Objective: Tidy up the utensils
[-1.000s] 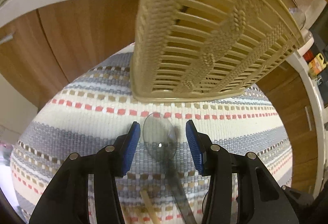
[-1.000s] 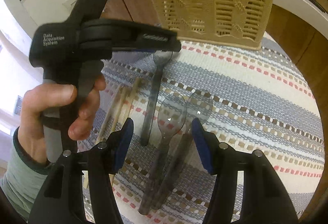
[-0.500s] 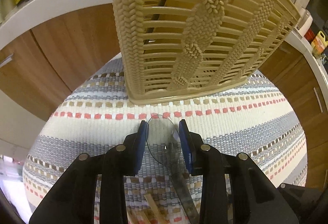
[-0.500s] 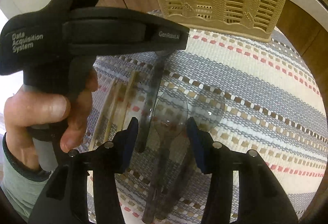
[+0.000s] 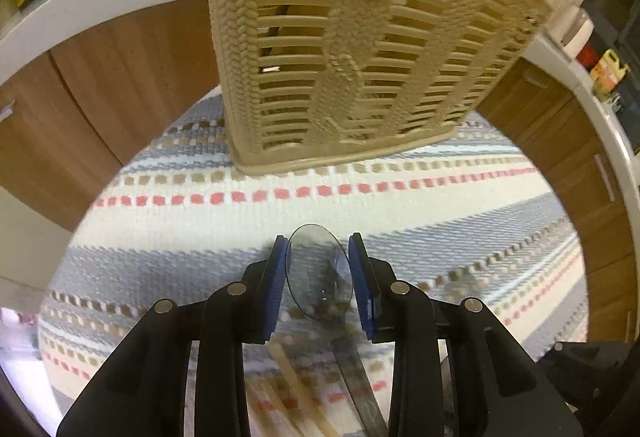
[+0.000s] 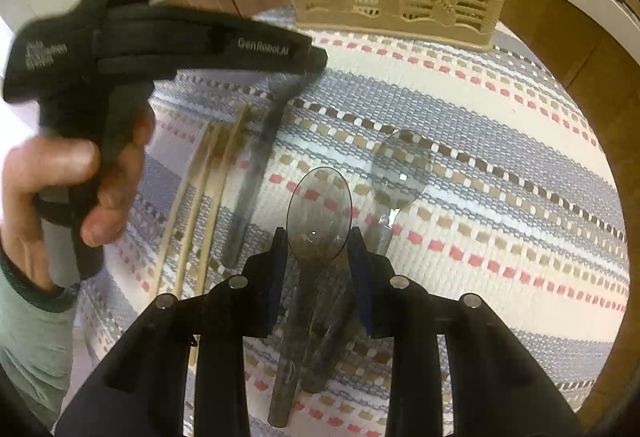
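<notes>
Left wrist view, clear smoky plastic spoon (image 5: pixel 320 269), oval bowl, flat handle

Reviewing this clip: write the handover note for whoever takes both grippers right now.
Left gripper: shut on a clear spoon's bowl.
Right gripper: jaws closing around a second clear spoon; contact unclear.
On the striped mat: third spoon, chopsticks.
Basket stands beyond.
Done: no spoon in the basket yet, as far as visible.
Left: basket the spoons, then the chopsticks.
</notes>
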{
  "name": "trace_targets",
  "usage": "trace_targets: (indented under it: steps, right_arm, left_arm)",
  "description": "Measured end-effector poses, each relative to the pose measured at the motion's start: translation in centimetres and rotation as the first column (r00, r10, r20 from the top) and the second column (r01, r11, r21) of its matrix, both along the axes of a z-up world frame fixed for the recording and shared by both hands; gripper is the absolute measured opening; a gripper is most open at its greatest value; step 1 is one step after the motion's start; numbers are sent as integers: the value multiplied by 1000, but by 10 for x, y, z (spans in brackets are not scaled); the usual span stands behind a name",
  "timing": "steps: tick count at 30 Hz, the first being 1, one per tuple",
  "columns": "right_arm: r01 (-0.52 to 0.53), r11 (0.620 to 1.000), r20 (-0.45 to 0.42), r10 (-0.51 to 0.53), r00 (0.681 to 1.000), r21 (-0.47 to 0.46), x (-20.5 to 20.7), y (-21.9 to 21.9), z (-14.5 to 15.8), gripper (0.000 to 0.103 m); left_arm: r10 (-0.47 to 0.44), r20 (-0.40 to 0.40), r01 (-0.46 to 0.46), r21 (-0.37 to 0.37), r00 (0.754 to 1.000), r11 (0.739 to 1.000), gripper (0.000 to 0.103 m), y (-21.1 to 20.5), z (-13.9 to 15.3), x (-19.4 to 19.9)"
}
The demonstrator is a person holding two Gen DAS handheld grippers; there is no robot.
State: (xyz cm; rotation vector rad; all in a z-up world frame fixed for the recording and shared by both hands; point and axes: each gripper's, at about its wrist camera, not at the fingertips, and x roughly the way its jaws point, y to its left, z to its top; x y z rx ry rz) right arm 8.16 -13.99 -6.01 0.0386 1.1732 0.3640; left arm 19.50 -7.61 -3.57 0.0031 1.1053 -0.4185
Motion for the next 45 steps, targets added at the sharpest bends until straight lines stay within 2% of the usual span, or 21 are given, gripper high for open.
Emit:
trace_targets:
  steps: [3,8,9,10,13,17,19,20,22,23,24,27,31,32,35,37,38,39,41,45]
  right_arm:
    - [-5,1000,61,3,998,30,-9,-8,10,28]
    - [-4,994,184,-16,983,105,-28,-22,35,28]
    - [-5,993,205,-19,979,118,-33,-28,42,5]
    - [-11,991,226,-20,974,135,-35,-32,50,0]
    - [22,989,288,-63,956,144,-32,-45,70,0]
    - [7,989,299,-52,953,149,-20,-48,72,0]
    - [-9,988,257,-32,966,157,-21,-47,71,0]
    - [-12,987,202,-21,979,159,-13,-46,62,3]
    - [-29,986,125,8,992,166,-10,-44,54,20]
    - [-40,987,99,24,995,154,-8,-40,47,36]
    - [-48,989,87,36,996,142,-8,-35,44,46]
    - [-59,996,59,55,997,65,-9,-21,31,46]
    - [-71,997,11,70,997,17,-2,-4,15,46]
    - [-60,998,-4,60,998,-26,0,0,9,44]
    - [-64,995,-36,61,997,-76,3,10,-4,40]
    - [-73,986,-12,72,997,-148,1,20,-6,33]
    - [-84,980,-3,85,996,-180,-1,25,-6,18]
    - [-92,979,-6,93,996,-184,-2,28,-6,9]
    - [-100,979,-2,101,995,-178,-4,29,-4,5]
    - [-80,987,9,82,997,-139,-4,13,2,3]
  left_arm:
    - [-7,47,9,-41,999,999,29,2,9,-16]
    - [7,156,17,-147,988,989,29,17,46,-49]
    - [10,177,19,-160,984,987,29,23,55,-55]
    - [14,210,24,-180,978,983,29,28,67,-61]
    - [41,293,24,-214,955,976,28,43,102,-75]
    - [65,344,18,-235,937,972,28,49,129,-80]
    - [77,355,6,-227,932,974,28,51,131,-82]
    - [81,354,1,-225,932,974,28,53,129,-82]
    - [88,342,-9,-226,935,974,28,56,124,-79]
    - [95,341,-16,-228,935,974,28,61,126,-76]
    - [99,338,-19,-231,936,973,28,64,124,-75]
    - [105,331,-21,-246,938,969,28,77,122,-74]
    - [99,335,-18,-239,937,971,28,81,121,-76]
    - [98,337,-15,-239,937,971,28,82,121,-77]
    - [93,345,-9,-236,934,972,28,83,121,-80]
    - [91,346,-8,-234,934,972,28,84,121,-81]
    - [89,346,-7,-233,934,972,28,85,120,-81]
    - [88,345,-6,-233,934,973,28,85,119,-80]
    - [86,342,-5,-231,936,973,28,85,118,-79]
    - [82,341,-1,-232,937,973,28,86,116,-78]
